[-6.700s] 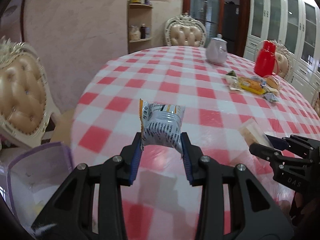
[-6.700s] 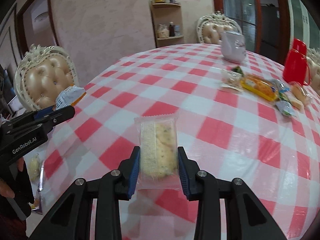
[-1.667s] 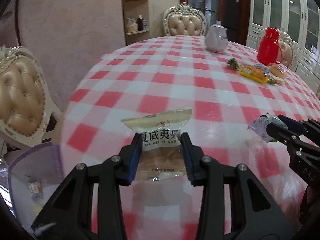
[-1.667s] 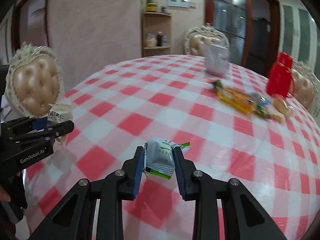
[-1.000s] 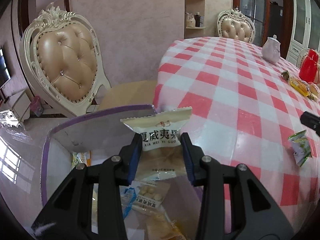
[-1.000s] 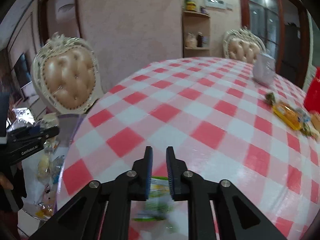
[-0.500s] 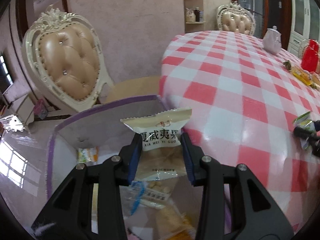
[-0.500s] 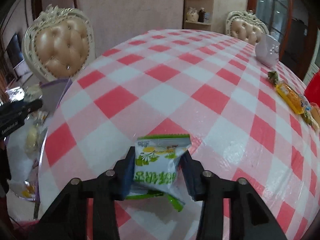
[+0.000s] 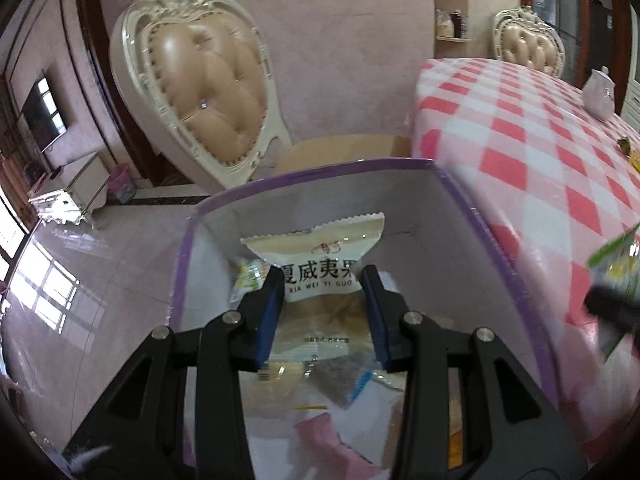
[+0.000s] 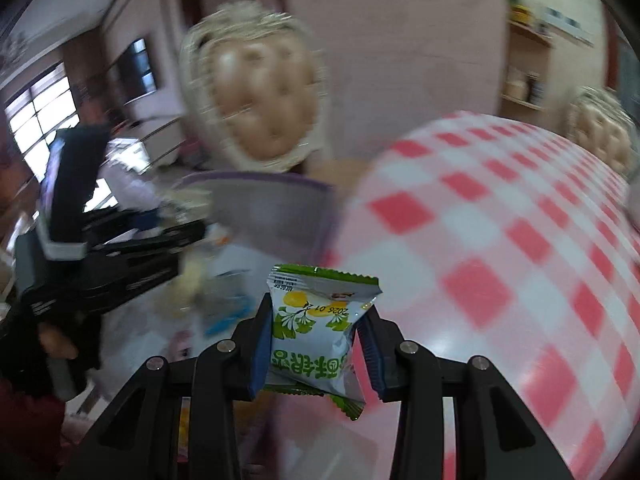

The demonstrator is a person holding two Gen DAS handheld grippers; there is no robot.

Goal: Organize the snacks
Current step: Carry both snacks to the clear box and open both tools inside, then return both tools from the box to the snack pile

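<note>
Cream snack packet [image 9: 320,264] between my left jaws, printed in black Chinese characters 夏威夷果 with "XIA WEI YI GUO" beneath, green-and-white snack packet [image 10: 316,332] between my right jaws, upside-down date "2026 01 24" by its far edge, large green Chinese characters nearer me, inverted, unreadable

Pink wall [image 9: 340,60], glossy tiled floor [image 9: 100,280], tufted cream chair [image 9: 200,92] left of checkered table [image 9: 540,160], wall shelf [image 9: 452,8] far right.

- Left gripper [image 9: 322,308], bottom centre of its view, angled downward, both pads pressed on a packet.
- Right gripper [image 10: 316,344], bottom centre of its view, likewise clamped on a packet.
</note>
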